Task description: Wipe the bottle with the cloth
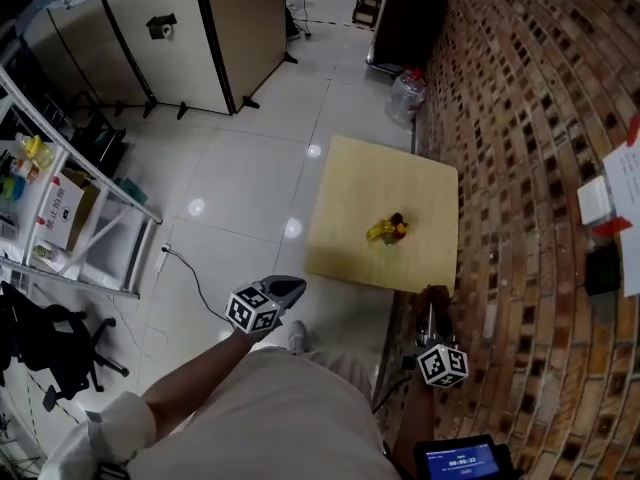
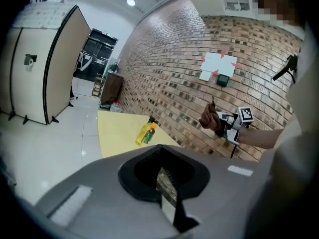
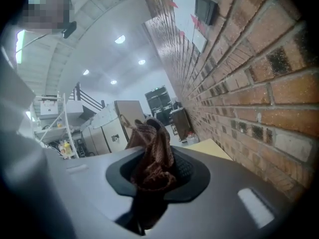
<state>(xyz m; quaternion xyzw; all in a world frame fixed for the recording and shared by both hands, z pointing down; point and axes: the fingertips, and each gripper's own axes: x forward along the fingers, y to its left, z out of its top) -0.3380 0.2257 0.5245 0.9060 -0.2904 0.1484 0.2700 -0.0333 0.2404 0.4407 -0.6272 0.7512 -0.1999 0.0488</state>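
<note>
Two small bottles lie together on the yellow table [image 1: 350, 183]: a yellow one [image 1: 381, 231] and a dark one with a red cap [image 1: 398, 227]. In the left gripper view the yellow bottle [image 2: 145, 132] lies far ahead. My left gripper [image 1: 290, 287] hangs over the floor short of the table's near edge, its jaws shut with nothing between them [image 2: 167, 183]. By the brick wall, my right gripper [image 1: 432, 310] is shut on a brown cloth [image 1: 434, 296]. That cloth [image 3: 152, 153] bunches up out of the jaws in the right gripper view. Both grippers are well short of the bottles.
The brick wall [image 1: 530, 168] runs along the table's right side, with papers [image 1: 625, 198] stuck on it. A metal shelf rack [image 1: 60, 198] and a black chair [image 1: 40, 338] stand at the left. A cable [image 1: 195, 278] lies on the tiled floor. Beige partitions [image 1: 190, 28] and a black cabinet [image 1: 405, 18] stand farther off.
</note>
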